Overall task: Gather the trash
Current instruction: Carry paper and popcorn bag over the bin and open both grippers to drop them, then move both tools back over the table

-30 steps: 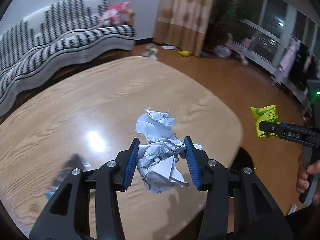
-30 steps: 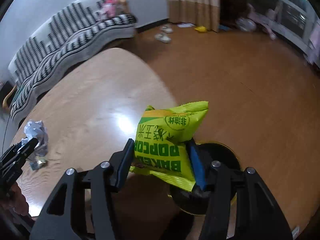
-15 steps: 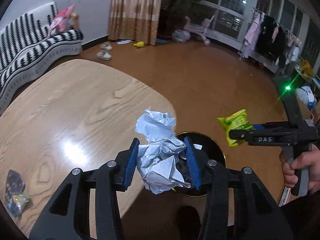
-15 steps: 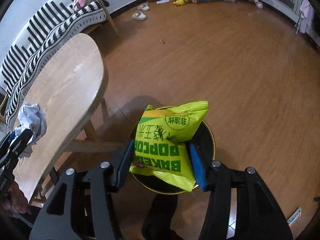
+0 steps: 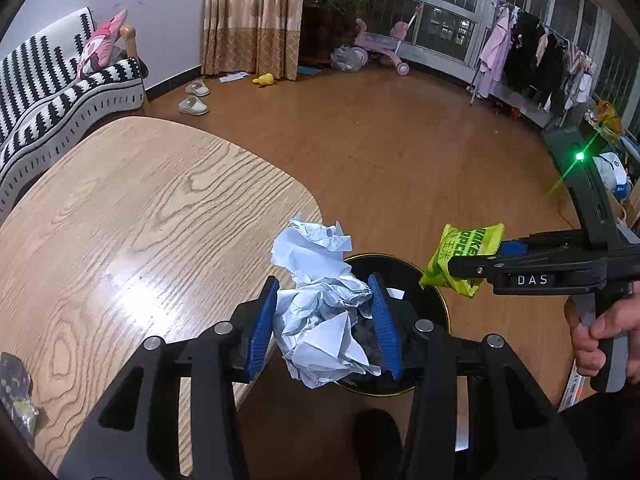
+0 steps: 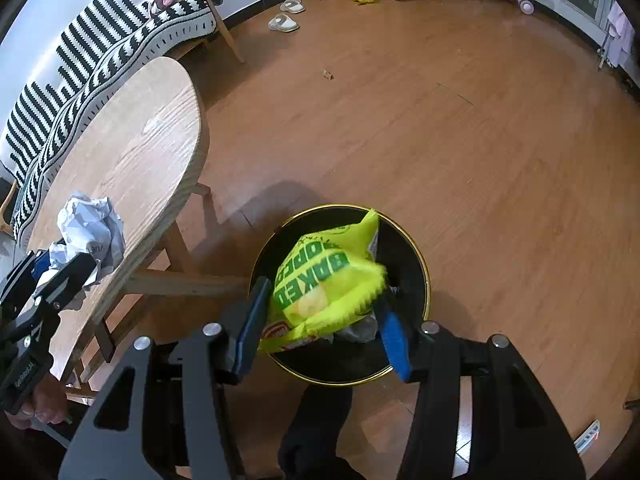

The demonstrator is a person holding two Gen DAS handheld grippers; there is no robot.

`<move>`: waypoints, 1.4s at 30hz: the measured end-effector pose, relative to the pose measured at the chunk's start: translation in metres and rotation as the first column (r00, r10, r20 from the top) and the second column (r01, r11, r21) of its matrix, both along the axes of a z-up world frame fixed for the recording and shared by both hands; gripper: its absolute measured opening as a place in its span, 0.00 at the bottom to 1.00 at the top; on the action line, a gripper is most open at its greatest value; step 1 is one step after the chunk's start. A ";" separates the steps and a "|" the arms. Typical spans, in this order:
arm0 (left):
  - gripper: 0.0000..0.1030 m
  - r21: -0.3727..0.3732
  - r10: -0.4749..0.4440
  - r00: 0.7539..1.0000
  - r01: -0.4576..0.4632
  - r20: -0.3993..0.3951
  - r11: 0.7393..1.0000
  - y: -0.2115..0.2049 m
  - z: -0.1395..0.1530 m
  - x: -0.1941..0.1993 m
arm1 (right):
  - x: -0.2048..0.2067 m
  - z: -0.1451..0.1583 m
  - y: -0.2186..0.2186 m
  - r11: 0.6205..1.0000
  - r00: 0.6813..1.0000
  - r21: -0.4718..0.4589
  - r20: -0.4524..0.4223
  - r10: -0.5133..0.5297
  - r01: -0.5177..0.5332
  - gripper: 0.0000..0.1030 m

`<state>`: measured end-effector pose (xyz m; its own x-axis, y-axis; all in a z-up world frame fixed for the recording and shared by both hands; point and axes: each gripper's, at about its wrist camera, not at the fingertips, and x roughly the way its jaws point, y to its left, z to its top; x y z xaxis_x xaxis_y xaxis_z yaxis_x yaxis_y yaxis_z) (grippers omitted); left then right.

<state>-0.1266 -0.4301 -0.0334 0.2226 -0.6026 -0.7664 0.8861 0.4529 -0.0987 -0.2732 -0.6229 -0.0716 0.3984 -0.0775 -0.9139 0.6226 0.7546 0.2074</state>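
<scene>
My left gripper (image 5: 325, 322) is shut on a crumpled white paper ball (image 5: 320, 300), held above the table's edge, over the near rim of the black bin (image 5: 434, 300). My right gripper (image 6: 320, 320) hangs over the black gold-rimmed bin (image 6: 416, 264). Its jaws stand wider than before, and the yellow-green popcorn bag (image 6: 324, 280) between them is blurred and tilted. The bag (image 5: 460, 258) and right gripper (image 5: 476, 260) also show in the left wrist view, and the paper ball (image 6: 90, 230) in the right wrist view.
A round wooden table (image 5: 140, 220) is on the left, with small wrappers (image 5: 16, 392) at its near left edge. A striped sofa (image 5: 52, 92) stands behind it. Slippers (image 5: 194, 104) and toys lie on the wood floor. A clothes rack (image 5: 532, 56) stands far right.
Both grippers swung from over the table to above the bin. The right jaws have widened and the popcorn bag has tilted and slipped between them.
</scene>
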 end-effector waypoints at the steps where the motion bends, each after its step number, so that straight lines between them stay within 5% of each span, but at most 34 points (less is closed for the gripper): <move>1: 0.43 0.000 -0.002 1.000 0.002 -0.001 1.000 0.000 0.000 -0.001 | 0.000 0.000 0.000 1.000 1.000 0.001 0.000 0.000 0.000 0.50; 5: 0.43 0.002 -0.005 1.000 0.005 0.000 1.000 -0.001 0.001 -0.004 | 0.003 0.001 0.002 1.000 1.000 -0.004 0.002 -0.001 0.001 0.52; 8: 0.43 0.005 -0.010 1.000 0.010 -0.002 1.000 -0.002 0.000 -0.006 | 0.002 0.005 0.004 1.000 1.000 -0.013 0.020 -0.006 0.007 0.76; 22: 0.45 -0.017 -0.098 0.989 0.097 -0.107 0.995 -0.033 -0.019 -0.027 | -0.021 0.022 -0.019 0.984 0.980 -0.014 0.098 -0.175 0.177 0.77; 25: 0.51 -0.035 -0.123 0.985 0.119 -0.123 0.992 -0.045 -0.025 -0.034 | -0.028 0.027 -0.024 0.976 0.969 -0.015 0.123 -0.215 0.218 0.77; 28: 0.72 -0.049 -0.148 0.979 0.143 -0.138 0.989 -0.059 -0.032 -0.041 | -0.035 0.032 -0.029 0.967 0.958 -0.020 0.144 -0.248 0.254 0.77; 31: 0.83 -0.044 -0.158 0.979 0.154 -0.131 0.987 -0.072 -0.037 -0.049 | -0.039 0.037 -0.030 0.961 0.950 -0.027 0.157 -0.269 0.276 0.77; 35: 0.83 -0.026 -0.161 0.983 0.159 -0.090 0.987 -0.070 -0.033 -0.052 | -0.036 0.043 -0.025 0.962 0.952 -0.047 0.164 -0.259 0.270 0.79; 42: 0.83 -0.019 -0.032 0.999 0.031 -0.018 0.999 -0.011 -0.008 -0.003 | 0.002 0.055 0.001 0.981 0.970 -0.079 0.183 -0.158 0.175 0.80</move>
